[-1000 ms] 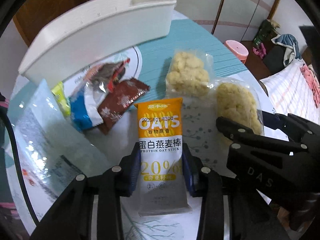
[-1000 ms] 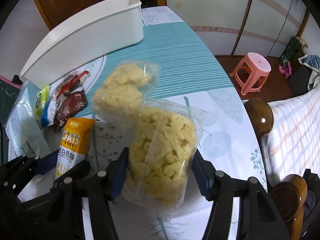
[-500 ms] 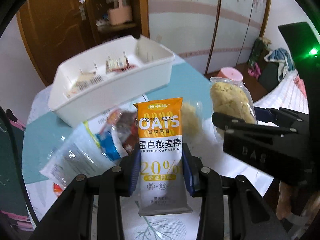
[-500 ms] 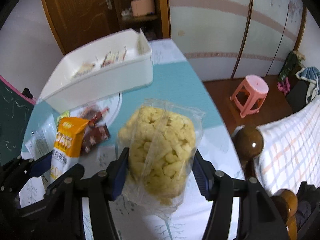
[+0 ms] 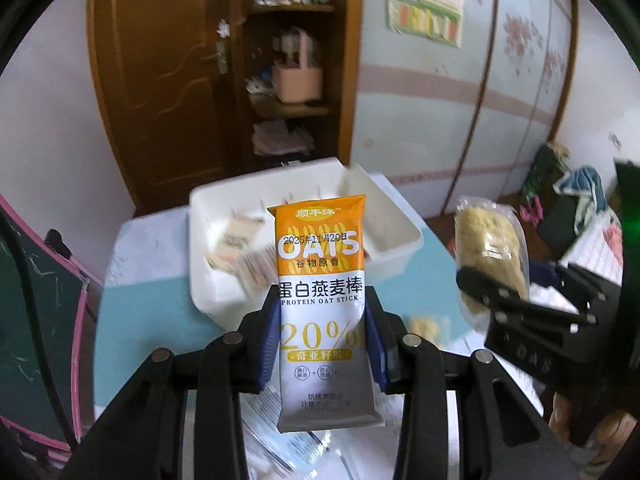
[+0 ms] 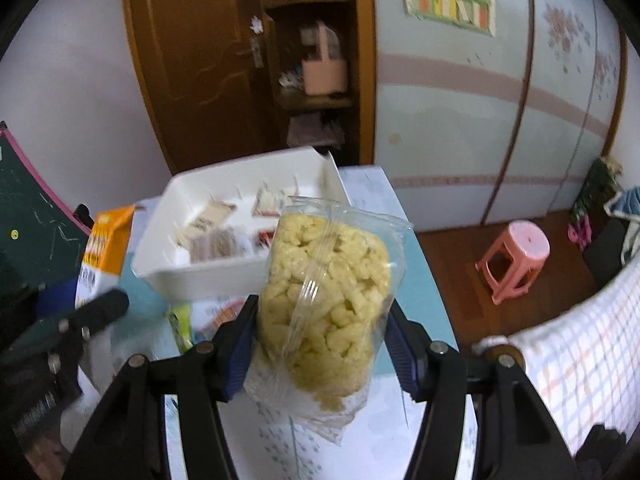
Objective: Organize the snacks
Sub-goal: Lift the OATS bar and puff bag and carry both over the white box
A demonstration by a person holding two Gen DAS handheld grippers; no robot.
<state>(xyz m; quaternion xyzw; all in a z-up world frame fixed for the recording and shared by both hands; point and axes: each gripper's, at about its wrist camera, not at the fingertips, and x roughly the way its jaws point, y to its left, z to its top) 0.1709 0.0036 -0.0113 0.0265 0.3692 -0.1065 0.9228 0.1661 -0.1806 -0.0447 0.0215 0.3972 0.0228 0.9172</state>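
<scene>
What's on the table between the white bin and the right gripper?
In the right wrist view, loose snack packets lie between the white bin and the right gripper.

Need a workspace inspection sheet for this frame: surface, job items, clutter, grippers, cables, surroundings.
Surface: table with teal and white patterned cloth.
Job's things: oat stick pack and puffed snack bag, both lifted off the table; white bin beyond them, with several small packets inside.
Clutter: loose wrappers on the table in front of the bin.
Grippers: left gripper shut on the oat stick pack; right gripper shut on the puffed snack bag.
Cables: a dark cable at the left edge of the left wrist view.
Surroundings: wooden door, open shelf, pink stool.
</scene>
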